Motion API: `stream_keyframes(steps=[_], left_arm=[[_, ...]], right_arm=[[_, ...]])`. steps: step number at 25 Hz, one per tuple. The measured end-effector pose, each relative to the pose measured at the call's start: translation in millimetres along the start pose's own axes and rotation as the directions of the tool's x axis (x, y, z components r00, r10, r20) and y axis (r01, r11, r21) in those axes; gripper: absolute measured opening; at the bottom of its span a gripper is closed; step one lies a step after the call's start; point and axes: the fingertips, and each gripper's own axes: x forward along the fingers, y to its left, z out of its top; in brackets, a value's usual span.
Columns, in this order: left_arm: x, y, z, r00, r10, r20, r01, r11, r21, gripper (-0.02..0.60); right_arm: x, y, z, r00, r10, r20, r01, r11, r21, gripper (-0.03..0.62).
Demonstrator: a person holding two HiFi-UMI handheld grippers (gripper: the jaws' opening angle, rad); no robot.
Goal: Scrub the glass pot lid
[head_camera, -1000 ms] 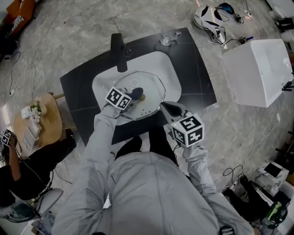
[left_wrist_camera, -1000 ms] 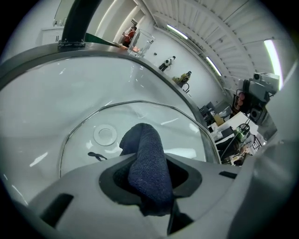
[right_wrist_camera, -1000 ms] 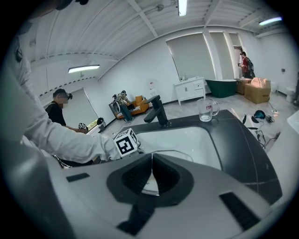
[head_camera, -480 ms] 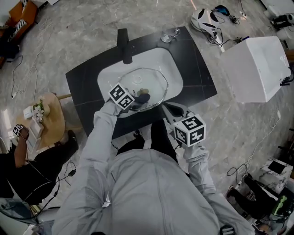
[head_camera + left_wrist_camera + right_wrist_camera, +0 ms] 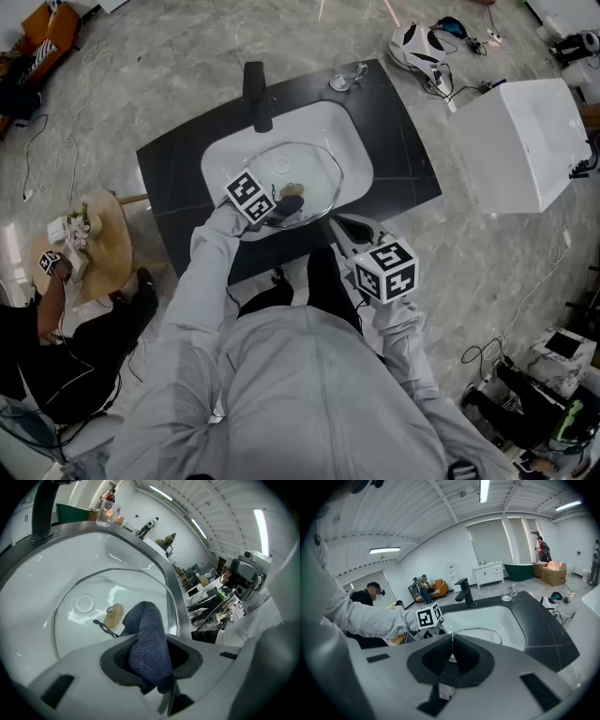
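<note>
Left gripper view: the glass pot lid [image 5: 89, 620] lies in the white sink [image 5: 117, 545], wooden knob [image 5: 114, 616] up. The left gripper [image 5: 152, 654] clamps a dark blue cloth [image 5: 147, 630] just beside the knob. The right gripper [image 5: 452, 643], jaws together, pinches the lid's near rim.

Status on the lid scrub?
Left tool shut on blue cloth, pressed to glass lid in sink. Right tool shut on lid's rim. Nothing blocking.

The person wears a light grey long-sleeved top [image 5: 300, 394] and dark trousers [image 5: 323, 281].
</note>
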Motion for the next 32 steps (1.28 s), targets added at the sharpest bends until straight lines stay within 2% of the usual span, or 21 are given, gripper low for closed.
stream_keyframes(steps=[4,11,15,21,27,32], left_arm=[[-5.2,22.0,-10.0,0.995,0.073,-0.061,-0.072,0.997,0.014,0.127],[-16.6,59.4,-29.1,0.982,0.164,-0.091,-0.170,0.984,-0.062,0.127],[-20.4,83.7,-30.5,0.966,0.237,-0.099,-0.246,0.965,-0.090,0.127],[-25.3,120.4,-27.2,0.929,0.354,-0.110,-0.365,0.924,-0.111,0.128],[-28.4,148.6,-23.1,0.906,0.400,-0.136,-0.418,0.894,-0.159,0.128],[-14.7,170.4,-13.3,0.901,0.424,-0.094,-0.434,0.884,-0.175,0.128]], right_arm=[[7.3,-8.5,0.8,1.000,0.011,-0.020,-0.011,1.000,0.000,0.029],[33.5,-25.4,4.6,0.995,0.066,-0.069,-0.066,0.998,0.001,0.029],[50.6,-36.2,12.6,0.991,0.096,-0.090,-0.096,0.995,0.000,0.029],[70.8,-56.1,24.2,0.986,0.115,-0.121,-0.116,0.993,0.001,0.029],[80.7,-72.9,30.4,0.983,0.119,-0.143,-0.118,0.993,0.013,0.029],[86.5,-89.0,33.6,0.981,0.112,-0.157,-0.109,0.994,0.025,0.029]])
